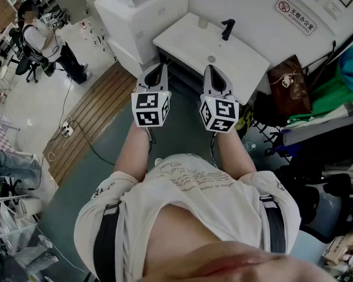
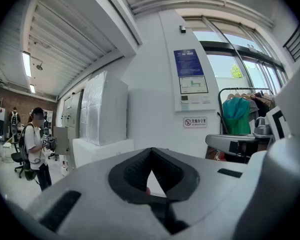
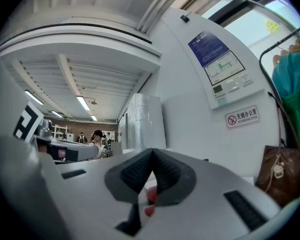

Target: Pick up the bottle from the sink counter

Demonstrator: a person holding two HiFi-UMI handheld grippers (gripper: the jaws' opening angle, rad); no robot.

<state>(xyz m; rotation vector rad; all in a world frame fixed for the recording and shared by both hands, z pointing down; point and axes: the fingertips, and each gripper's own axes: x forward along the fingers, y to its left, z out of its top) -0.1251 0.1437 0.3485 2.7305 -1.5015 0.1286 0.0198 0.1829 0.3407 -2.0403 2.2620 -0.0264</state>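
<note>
In the head view a small clear bottle (image 1: 203, 22) stands at the far edge of the white sink counter (image 1: 188, 40), left of a black faucet (image 1: 227, 29). My left gripper (image 1: 159, 69) and right gripper (image 1: 210, 70) are held side by side in front of the counter's near edge, well short of the bottle. Both point toward the counter. The jaws of each meet at the tip with nothing between them, as the left gripper (image 2: 151, 153) and right gripper (image 3: 152, 153) show in their own views. Neither gripper view shows the bottle.
A brown bag (image 1: 289, 87) and a rack of clothes (image 1: 341, 81) stand right of the counter. A white cabinet (image 1: 144, 16) stands at its left. A person (image 1: 44, 40) stands far back left, and cables (image 1: 67, 128) lie on the floor.
</note>
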